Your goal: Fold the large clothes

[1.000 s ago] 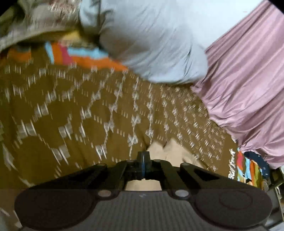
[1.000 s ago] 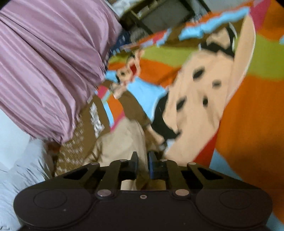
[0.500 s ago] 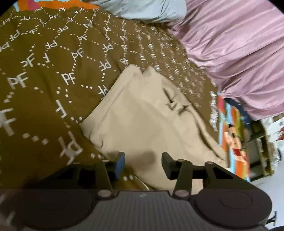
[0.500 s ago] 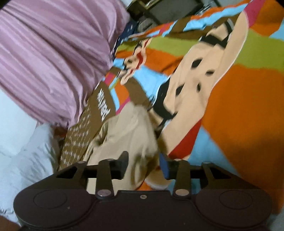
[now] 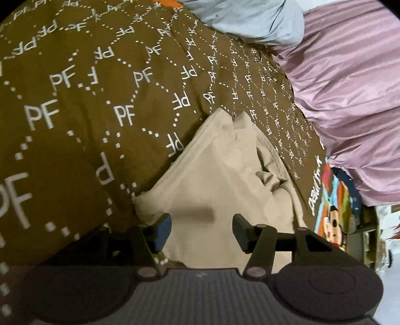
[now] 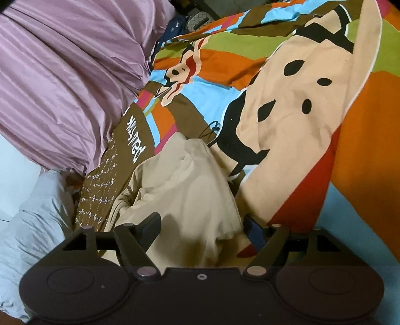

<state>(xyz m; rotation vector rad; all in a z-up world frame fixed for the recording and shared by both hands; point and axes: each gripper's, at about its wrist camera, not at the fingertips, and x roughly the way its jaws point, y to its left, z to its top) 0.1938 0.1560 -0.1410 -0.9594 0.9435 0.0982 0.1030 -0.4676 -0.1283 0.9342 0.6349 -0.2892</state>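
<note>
A beige garment (image 5: 220,180) lies folded on the bed, on a brown cover printed with white letters (image 5: 82,105). My left gripper (image 5: 202,231) hovers over its near end, its jaws opening, with cloth below them but nothing pinched. In the right wrist view the same beige garment (image 6: 190,182) lies rumpled across the brown cover and a colourful cartoon sheet (image 6: 287,120). My right gripper (image 6: 202,231) stands over the near edge of the cloth, its jaws opening wide, the pads clear of the fabric.
A pink satin pile (image 5: 350,100) rises at the right of the left wrist view, also the pink pile (image 6: 62,82) at left in the right wrist view. A pale grey pillow (image 5: 250,20) lies beyond. Shelving (image 5: 362,237) stands off the bed's edge.
Both grippers went from shut to open and let go of the beige garment, which now lies on the bed. The left gripper tipped down and sank toward the cloth.
</note>
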